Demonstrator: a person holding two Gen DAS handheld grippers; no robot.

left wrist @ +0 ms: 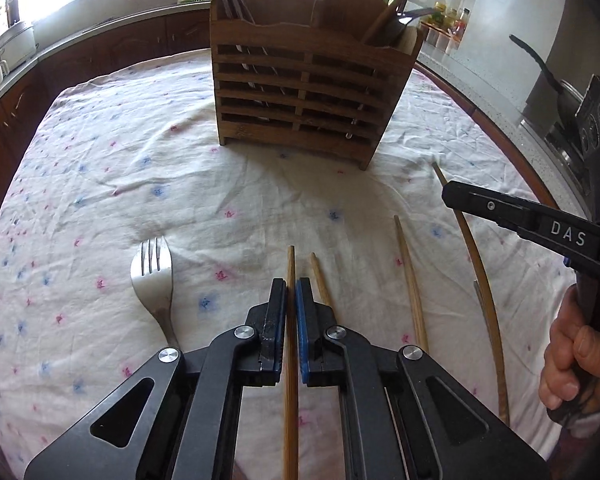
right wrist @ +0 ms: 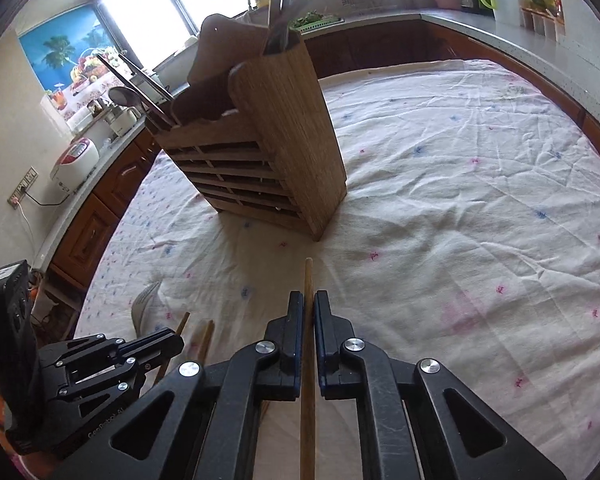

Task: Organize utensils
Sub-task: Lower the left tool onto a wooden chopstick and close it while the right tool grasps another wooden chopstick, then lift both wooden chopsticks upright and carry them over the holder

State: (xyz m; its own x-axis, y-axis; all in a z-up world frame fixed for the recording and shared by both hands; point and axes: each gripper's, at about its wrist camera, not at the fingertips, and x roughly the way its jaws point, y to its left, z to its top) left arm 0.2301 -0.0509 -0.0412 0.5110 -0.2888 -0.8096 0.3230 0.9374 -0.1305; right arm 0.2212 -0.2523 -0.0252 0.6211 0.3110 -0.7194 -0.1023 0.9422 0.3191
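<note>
Two chopsticks clamped, one per gripper, left gripper (left wrist: 291,292) and right gripper (right wrist: 308,304) both narrowed, chopstick ends cut off below

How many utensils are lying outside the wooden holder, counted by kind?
Wooden chopsticks: 4
Metal fork: 1
Total: 5

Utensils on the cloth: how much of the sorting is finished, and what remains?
Done: the wooden holder already has several utensils standing in it. In hand: the left gripper and right gripper each close on one chopstick. Left: the fork and two more chopsticks lie on the cloth.
</note>
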